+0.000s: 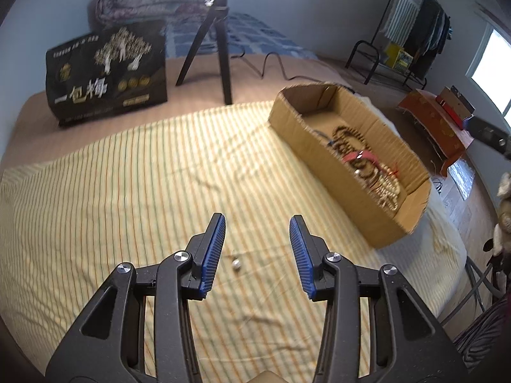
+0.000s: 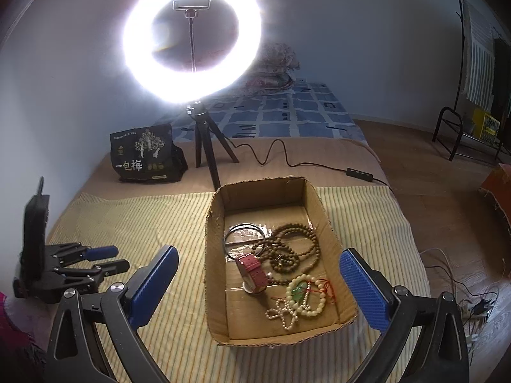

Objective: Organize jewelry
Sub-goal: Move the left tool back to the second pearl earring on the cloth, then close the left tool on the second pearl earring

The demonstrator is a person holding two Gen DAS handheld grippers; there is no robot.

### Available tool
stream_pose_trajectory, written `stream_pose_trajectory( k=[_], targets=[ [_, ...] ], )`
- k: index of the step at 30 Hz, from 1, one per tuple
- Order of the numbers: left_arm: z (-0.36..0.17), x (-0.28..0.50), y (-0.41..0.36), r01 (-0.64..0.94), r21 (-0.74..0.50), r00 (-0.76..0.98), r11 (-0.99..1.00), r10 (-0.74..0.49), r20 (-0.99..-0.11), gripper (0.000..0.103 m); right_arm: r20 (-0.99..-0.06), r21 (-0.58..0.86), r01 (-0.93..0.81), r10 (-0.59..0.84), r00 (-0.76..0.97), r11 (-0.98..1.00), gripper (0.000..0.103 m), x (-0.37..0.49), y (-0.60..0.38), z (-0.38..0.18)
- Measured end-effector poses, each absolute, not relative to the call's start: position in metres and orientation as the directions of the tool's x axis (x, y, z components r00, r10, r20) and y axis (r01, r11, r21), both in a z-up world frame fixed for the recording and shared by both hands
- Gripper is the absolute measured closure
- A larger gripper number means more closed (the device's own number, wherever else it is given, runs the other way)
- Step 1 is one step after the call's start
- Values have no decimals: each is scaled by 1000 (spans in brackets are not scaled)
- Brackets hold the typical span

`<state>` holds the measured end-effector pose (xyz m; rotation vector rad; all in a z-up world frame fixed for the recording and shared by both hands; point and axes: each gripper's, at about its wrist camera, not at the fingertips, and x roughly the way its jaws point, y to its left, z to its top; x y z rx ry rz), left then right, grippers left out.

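Bed (image 1: 95, 175) is nearly cleared: cardboard box (image 2: 217, 287) already holds bead necklaces (image 2: 293, 249), watch (image 2: 252, 271) and bangle (image 2: 244, 233). One small silver bead (image 1: 236, 263) lies loose below the left gripper (image 1: 257, 223); both grippers' fingers are apart, right gripper (image 2: 258, 266) empty.

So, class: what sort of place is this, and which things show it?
Most likely a bedroom: a bed with a striped sheet, a folded quilt at its head, and a clothes rack by the wall.

Bed (image 2: 367, 223), striped sheet (image 1: 127, 175): cardboard box (image 2: 217, 287), small bead (image 1: 236, 263), tripod (image 2: 207, 150), black bag (image 2: 143, 156).
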<state>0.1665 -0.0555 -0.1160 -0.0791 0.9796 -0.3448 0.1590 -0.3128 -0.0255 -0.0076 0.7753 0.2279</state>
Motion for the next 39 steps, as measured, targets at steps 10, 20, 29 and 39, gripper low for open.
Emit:
stream_pose_trajectory(
  k=[10,20,29,39],
  targets=[
    [-154,160,-55,239,-182,474,954,-278,-835,68,-697,29,-242,193,691,970,1,144,-290,-25],
    [-178,158,-68,261,-124,461,957,-236,-856,80,-711,-20,-283,185,678,959,1,141,-275,-32],
    [-188,157,-72,265,-99,457,959,-215,-863,86,-715,-24,-284,183,675,958,1,142,-275,-33],
    [-185,163,-70,249,-66,472,966,-181,-863,97,-725,-38,-288,172,667,957,1,143,-272,-38]
  ],
)
